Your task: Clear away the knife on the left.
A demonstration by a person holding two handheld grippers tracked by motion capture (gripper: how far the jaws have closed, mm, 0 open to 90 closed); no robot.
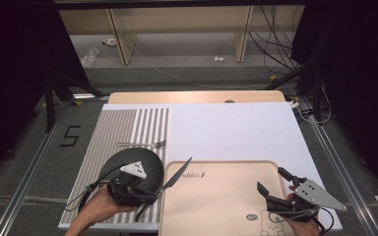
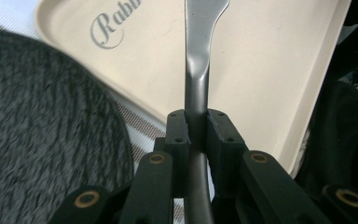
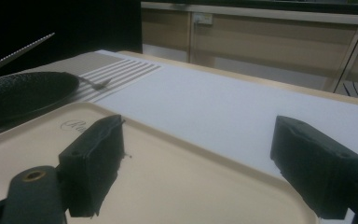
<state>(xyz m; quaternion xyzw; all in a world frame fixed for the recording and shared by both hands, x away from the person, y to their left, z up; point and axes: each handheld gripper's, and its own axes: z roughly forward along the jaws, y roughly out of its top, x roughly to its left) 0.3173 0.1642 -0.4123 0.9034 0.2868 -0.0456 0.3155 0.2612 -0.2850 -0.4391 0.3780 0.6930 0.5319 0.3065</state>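
A: Why does the left tool (image 1: 150, 192) carry the knife (image 1: 173, 181) like that?

B: Its jaws are clamped on the handle, so the blade juts forward over the corner of the beige tray (image 1: 216, 209), just beside the dark plate (image 1: 150, 162). It looks meant for a spot beside the plate, opposite the fork (image 1: 142, 144) lying on the striped placemat (image 1: 113, 132) past the plate's far edge.

A: And the right tool (image 1: 274, 186)?

B: It hovers above the tray's right side with jaws spread wide and nothing between them, probably waiting.

A: Any writing?

B: The tray bears a script word beginning "Rabbi" in the left gripper view (image 2: 114, 29); a "5" (image 1: 69, 136) is taped to the floor left of the worktop (image 1: 236, 132).
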